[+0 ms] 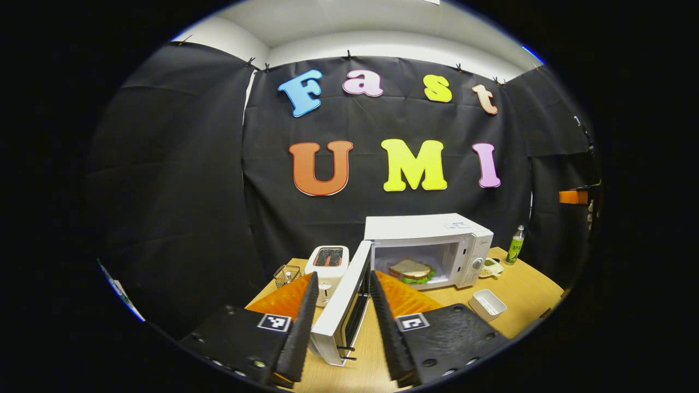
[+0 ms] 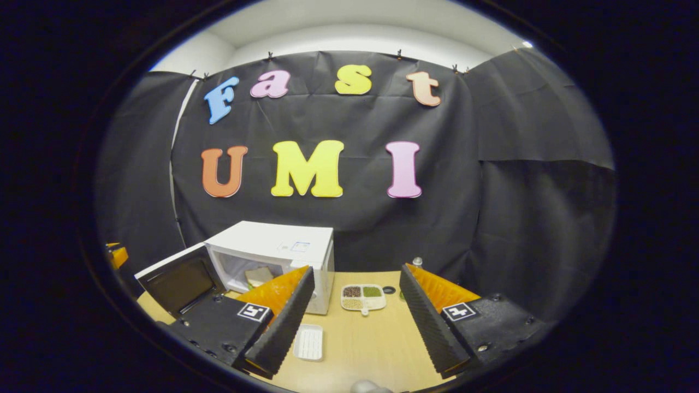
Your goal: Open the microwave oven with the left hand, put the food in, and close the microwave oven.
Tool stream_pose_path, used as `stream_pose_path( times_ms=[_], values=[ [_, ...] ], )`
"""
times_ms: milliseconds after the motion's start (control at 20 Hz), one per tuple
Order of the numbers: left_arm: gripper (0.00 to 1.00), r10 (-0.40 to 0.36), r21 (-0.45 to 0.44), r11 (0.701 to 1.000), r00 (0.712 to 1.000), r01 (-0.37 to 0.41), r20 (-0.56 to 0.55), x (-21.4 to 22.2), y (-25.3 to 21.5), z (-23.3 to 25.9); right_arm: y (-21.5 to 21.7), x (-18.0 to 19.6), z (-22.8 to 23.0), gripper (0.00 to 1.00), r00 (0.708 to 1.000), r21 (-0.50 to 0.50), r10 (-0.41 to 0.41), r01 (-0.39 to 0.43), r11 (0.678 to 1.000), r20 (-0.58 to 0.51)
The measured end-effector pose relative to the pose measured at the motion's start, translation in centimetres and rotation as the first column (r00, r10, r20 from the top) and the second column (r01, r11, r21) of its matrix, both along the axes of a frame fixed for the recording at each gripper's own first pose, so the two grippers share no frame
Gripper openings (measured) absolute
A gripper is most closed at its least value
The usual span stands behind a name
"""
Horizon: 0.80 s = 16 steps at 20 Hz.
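- Here, left gripper (image 1: 344, 305): fingers spread, the open microwave door (image 1: 345, 299) standing edge-on in the gap btwn them; whether either finger touches the door cannot be told.
- Microwave (image 1: 431, 229): white, on the wooden table (image 1: 524, 289), ahead and slightly right of the left gripper; cavity open.
- Food: a sandwich (image 1: 412, 271) w/ green leaves at its edge lies inside the cavity, just beyond the right finger's tip in the left gripper view.
- Toaster (image 1: 327, 262): white, ahead-left of the left gripper, beside the door; a small wire basket (image 1: 286, 274) sits to its left, contents too small to tell.
- White rectangular tray (image 1: 487, 304): ahead-right of the left gripper, in front of the microwave's control side; looks empty.
- Green bottle (image 1: 514, 245): far right, past the microwave.
- Right gripper (image 2: 355, 305): fingers wide apart, pinching nothing, above the table.
- Divided dish (image 2: 363, 297): straight ahead btwn the right gripper's fingers, beside the microwave; compartments hold dark, green and pale grain-like fill, exact kind unclear.
- In the right gripper view the microwave sits ahead-left, door swung out to the left, sandwich visible inside.
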<state>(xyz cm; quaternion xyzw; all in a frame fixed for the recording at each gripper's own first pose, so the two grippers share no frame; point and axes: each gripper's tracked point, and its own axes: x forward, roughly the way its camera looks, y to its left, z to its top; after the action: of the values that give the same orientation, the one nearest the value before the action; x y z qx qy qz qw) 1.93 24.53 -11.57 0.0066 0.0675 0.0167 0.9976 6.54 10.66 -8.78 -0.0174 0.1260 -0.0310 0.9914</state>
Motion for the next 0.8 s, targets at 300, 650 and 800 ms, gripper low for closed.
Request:
stream_pose_path(
  times_ms=[300, 650, 800],
  values=[
    [0.00, 0.066, 0.027, 0.997, 0.998, -0.066, -0.017, 0.0, 3.5, -2.3, -0.1, -0.2, -0.4, 0.99, 1.000, -0.012, 0.002, -0.002, 1.000, -0.008],
    [0.00, 0.154, 0.087, 0.985, 0.985, -0.148, -0.072, 1.0, 9.7, -7.7, -1.3, -1.1, 0.3, 0.92, 1.000, -0.029, -0.025, 0.025, 0.999, 0.000],
    [0.00, 0.164, 0.068, 0.985, 0.981, -0.157, -0.100, 1.2, 10.7, -10.1, -1.4, -1.7, 0.4, 0.92, 0.999, -0.026, -0.034, 0.034, 0.999, -0.016]
  ],
)
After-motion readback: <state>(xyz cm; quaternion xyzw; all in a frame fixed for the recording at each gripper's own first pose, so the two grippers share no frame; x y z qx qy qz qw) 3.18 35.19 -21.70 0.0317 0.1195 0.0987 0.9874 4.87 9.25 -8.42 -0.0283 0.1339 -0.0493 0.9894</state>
